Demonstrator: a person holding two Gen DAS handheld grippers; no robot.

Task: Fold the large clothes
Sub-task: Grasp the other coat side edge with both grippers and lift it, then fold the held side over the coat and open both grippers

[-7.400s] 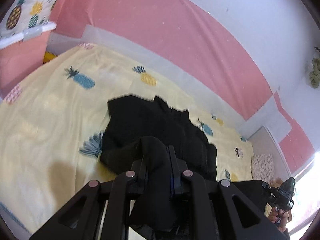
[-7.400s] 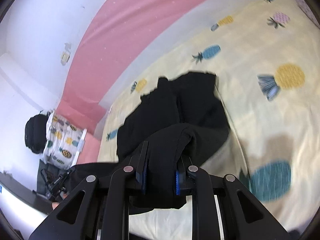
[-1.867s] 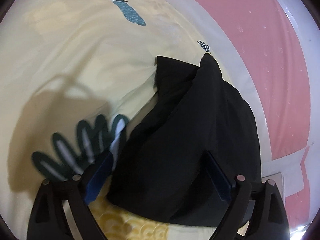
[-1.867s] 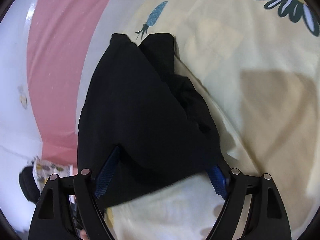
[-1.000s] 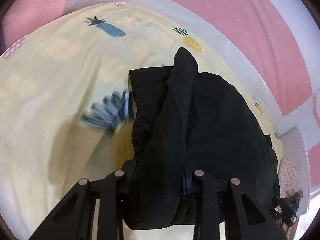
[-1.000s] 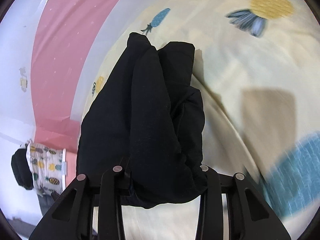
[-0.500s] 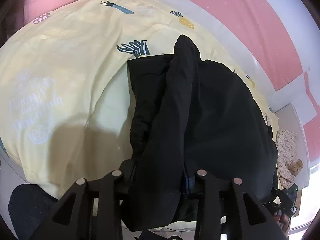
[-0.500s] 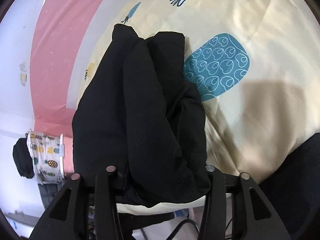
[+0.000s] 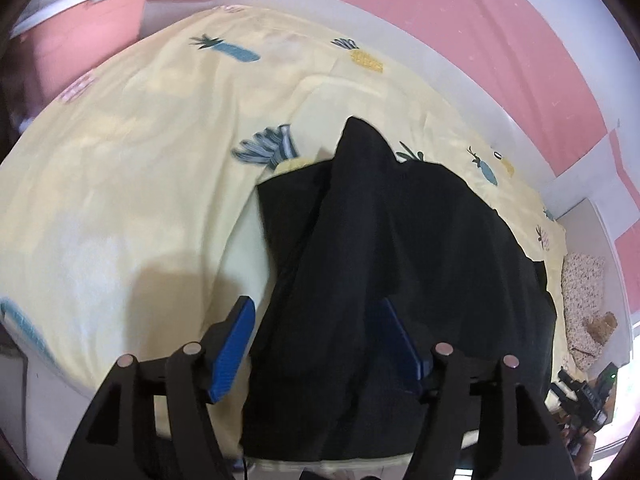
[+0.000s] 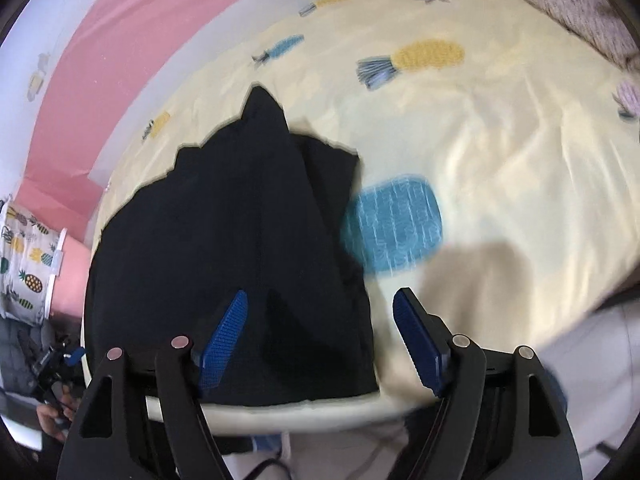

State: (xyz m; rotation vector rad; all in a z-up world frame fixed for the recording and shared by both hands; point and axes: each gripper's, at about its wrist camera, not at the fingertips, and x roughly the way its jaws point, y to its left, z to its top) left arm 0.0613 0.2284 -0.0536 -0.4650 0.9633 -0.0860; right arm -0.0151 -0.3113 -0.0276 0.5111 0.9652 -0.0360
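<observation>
Black garment (image 9: 400,248) dropped folded on the bed (image 9: 120,200); my left tongs (image 9: 316,336) and right tongs (image 10: 320,336) are opening, gripping nothing. Next I'd smooth it.

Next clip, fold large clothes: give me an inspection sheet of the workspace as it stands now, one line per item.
Surface: bed with a yellow pineapple-print sheet, lightly wrinkled.
Job's things: black garment lying bunched in uneven folds near the bed's front edge, not a neat rectangle.
Clutter: speckled pillow at the bed's far end.
Grippers: left gripper jaws opening, cloth between them, pads not seen pressing on it; right gripper jaws opening, garment edge between them, the right-hand pad clear of it.
Cables: dark cord below the bed's edge in the right wrist view.
Surroundings: pink and white wall; pineapple-print fabric on a white rail.
</observation>
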